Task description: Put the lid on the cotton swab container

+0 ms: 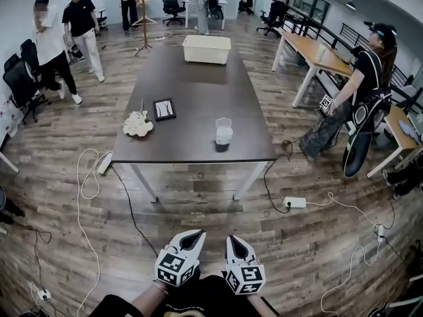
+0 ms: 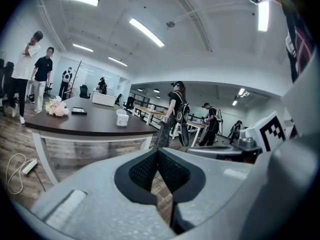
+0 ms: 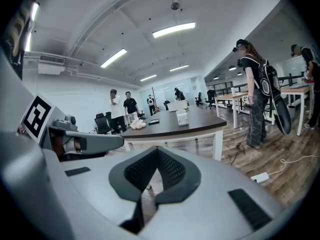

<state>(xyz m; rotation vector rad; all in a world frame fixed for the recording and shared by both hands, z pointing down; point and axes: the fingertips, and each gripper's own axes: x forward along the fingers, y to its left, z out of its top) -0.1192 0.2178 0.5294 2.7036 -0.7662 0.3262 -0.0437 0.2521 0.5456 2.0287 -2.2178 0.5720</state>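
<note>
People at far left of head view: 1 in a white top (image 1: 49, 41), 1 in a black top (image 1: 80, 20), both standing on the wood floor (image 1: 198, 197) near black office chairs (image 1: 23, 78). White cable (image 1: 82, 177) loops on the floor and ends at a power strip (image 1: 104, 162) by the front left corner of the dark table (image 1: 192, 84).

On the table, left to right:
- white flower bunch (image 1: 137, 124) near the left front edge
- small black frame (image 1: 164, 109) lying flat just beside it
- cotton swab container (image 1: 223, 132) upright near the front edge, right of centre, apart from both. Cannot tell whether its lid is on.
- white basket (image 1: 206, 49) at the far end, well apart from the rest

Left gripper (image 1: 192, 238) is at the bottom of the frame, over the floor and well short of the table, pointing toward it. Its own view shows the jaws closed tip to tip with nothing between them. Right gripper (image 1: 238, 246) is just beside it on the same heading, jaws also pressed together, empty. Both gripper views show the container on the table ahead, well apart from the tips.

Right of the table: 2nd power strip (image 1: 295, 203) on the floor, then a person in dark clothes (image 1: 360, 84) by a light wood desk (image 1: 317, 55).
</note>
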